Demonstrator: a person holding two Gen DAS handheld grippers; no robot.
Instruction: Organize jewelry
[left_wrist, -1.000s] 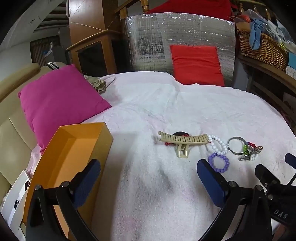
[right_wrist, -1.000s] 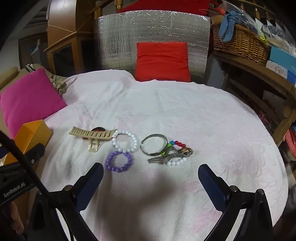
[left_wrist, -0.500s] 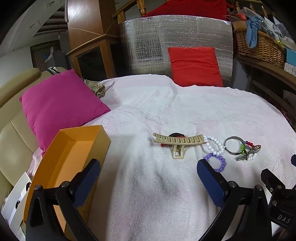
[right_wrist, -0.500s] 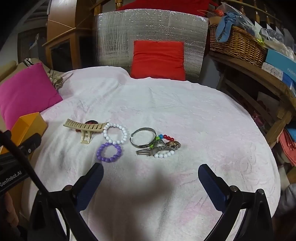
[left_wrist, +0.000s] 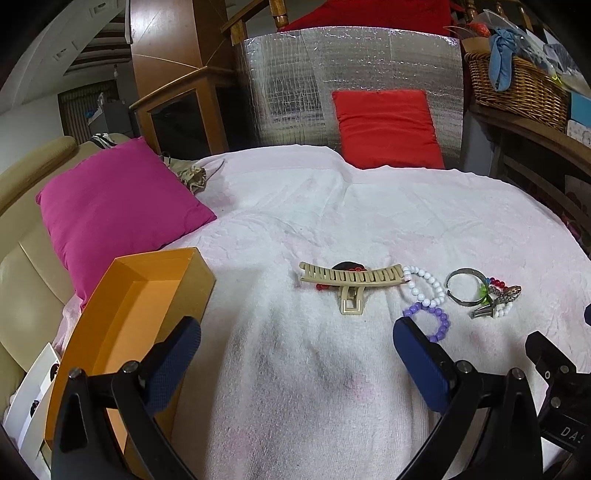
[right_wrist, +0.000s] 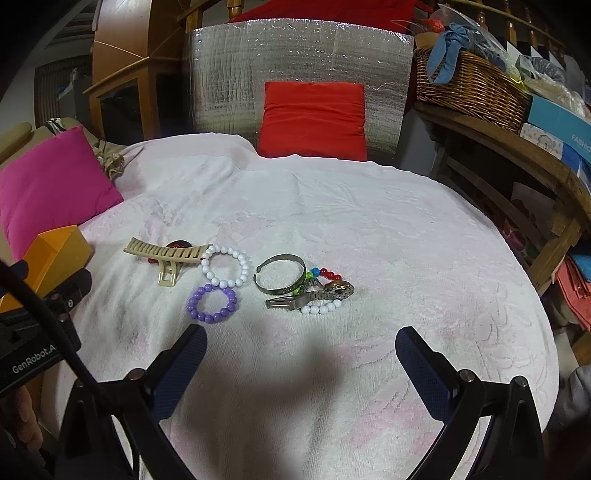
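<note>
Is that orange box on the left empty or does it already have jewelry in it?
Empty as far as visible: the open orange cardboard box shows only bare inner walls; its near end is hidden.

Colours across the cloth-covered worktop

White towel (right_wrist: 332, 206) faintly blotched pink; orange box (left_wrist: 125, 317) at left; beige hair clip (right_wrist: 166, 254); white bead bracelet (right_wrist: 225, 266); purple bead bracelet (right_wrist: 212, 301) nearer; silver bangle (right_wrist: 280, 273); magenta cushion (left_wrist: 118, 199) far left; red cushion (right_wrist: 314, 122) against quilted silver foil (right_wrist: 229, 74); navy tool pads (right_wrist: 421, 365).

The right gripper (right_wrist: 301, 363) hovers spread wide above the towel (right_wrist: 406, 258), near the purple bracelet (right_wrist: 212, 301).
</note>
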